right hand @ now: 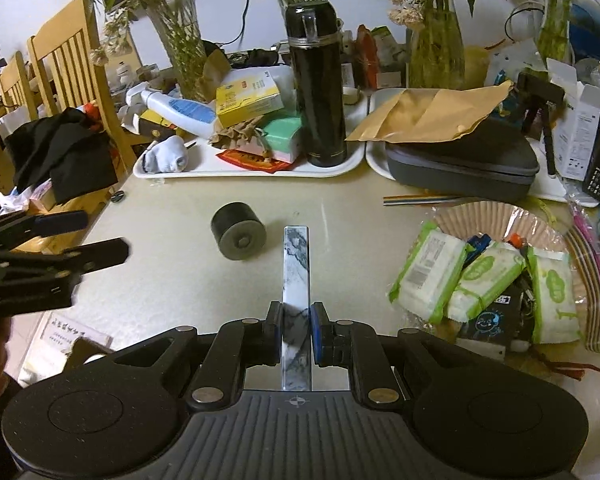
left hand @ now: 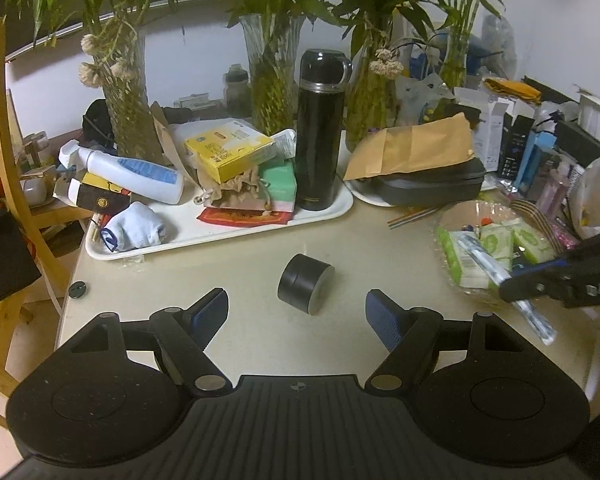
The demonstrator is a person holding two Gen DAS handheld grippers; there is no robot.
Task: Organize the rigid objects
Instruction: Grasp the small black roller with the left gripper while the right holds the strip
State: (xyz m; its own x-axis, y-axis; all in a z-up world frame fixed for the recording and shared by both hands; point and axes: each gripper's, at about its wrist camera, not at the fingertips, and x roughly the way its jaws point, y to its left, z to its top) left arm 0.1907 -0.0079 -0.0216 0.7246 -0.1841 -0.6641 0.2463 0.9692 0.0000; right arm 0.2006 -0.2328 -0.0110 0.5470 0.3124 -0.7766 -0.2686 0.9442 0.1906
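The right tool [right hand: 296, 326] is clamped on a marbled bar [right hand: 296, 264]; the left tool [left hand: 296, 316] stands apart above the surface [left hand: 260, 344], near a black jar [left hand: 306, 288].

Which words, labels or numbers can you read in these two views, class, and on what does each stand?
None can be read.
Yellow box: print too blurred.
White spray bottle: blue label too blurred.
Green wipe packs: print too small.
White carton: text too small.
Paper sheet below table edge: characters blurred.
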